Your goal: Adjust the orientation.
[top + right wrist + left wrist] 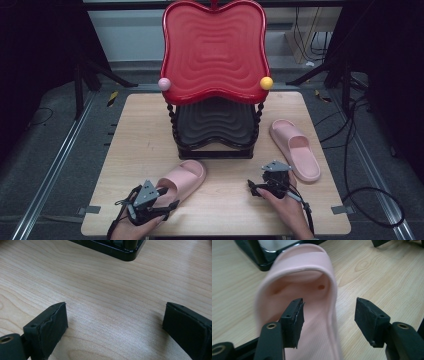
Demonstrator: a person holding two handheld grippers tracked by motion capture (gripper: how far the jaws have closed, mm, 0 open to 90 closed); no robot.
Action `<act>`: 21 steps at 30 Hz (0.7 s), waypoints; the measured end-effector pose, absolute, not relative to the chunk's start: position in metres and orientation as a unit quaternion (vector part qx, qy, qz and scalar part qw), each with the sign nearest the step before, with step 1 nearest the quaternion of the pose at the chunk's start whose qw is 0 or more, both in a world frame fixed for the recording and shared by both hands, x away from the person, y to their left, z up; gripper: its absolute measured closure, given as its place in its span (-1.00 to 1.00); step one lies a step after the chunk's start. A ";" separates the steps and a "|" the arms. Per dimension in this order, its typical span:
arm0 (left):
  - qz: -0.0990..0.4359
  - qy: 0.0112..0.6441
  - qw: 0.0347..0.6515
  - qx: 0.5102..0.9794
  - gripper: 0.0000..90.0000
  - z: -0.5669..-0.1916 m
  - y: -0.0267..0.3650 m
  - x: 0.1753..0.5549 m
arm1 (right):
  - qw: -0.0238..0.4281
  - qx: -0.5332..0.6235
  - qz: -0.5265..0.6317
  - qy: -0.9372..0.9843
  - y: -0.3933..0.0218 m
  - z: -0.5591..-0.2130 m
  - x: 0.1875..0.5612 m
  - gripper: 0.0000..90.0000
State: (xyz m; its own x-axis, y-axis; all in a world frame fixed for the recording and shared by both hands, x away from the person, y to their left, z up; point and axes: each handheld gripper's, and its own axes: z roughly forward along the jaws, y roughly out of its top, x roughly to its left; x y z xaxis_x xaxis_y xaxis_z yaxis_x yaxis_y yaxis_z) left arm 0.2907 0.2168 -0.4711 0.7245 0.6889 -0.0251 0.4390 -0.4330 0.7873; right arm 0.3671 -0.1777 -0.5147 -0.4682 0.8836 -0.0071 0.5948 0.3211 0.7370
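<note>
Near slipper (182, 179): pink, flat on the table (150, 135), near-left of the stand, heel end at the left gripper.
Left gripper (328, 322): spread; one jaw inside the slipper's heel, the other outside over bare wood, the slipper's side wall between them, pads not pressing.
Right gripper (115, 325): spread wide over bare wood, holding nothing, near-right of the stand.
Second slipper (295, 149): pink, far right of the right gripper, apart from it.
Stand (215, 132): black, two-tier, mid-table, red wavy tray (215, 50) on top.
</note>
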 end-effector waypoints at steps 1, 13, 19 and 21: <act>0.152 0.341 0.406 0.834 0.03 -0.473 0.212 0.294 | 0.210 0.471 0.343 0.785 -0.178 -0.515 0.367 -0.87; 0.134 0.360 0.412 0.826 0.53 -0.477 0.202 0.308 | 0.210 0.471 0.343 0.785 -0.178 -0.515 0.367 -0.87; 0.123 0.364 0.421 0.822 0.65 -0.478 0.197 0.311 | 0.210 0.471 0.343 0.785 -0.178 -0.515 0.367 -0.87; 0.123 0.363 0.417 0.824 0.64 -0.479 0.196 0.311 | 0.210 0.471 0.343 0.785 -0.178 -0.515 0.367 -0.87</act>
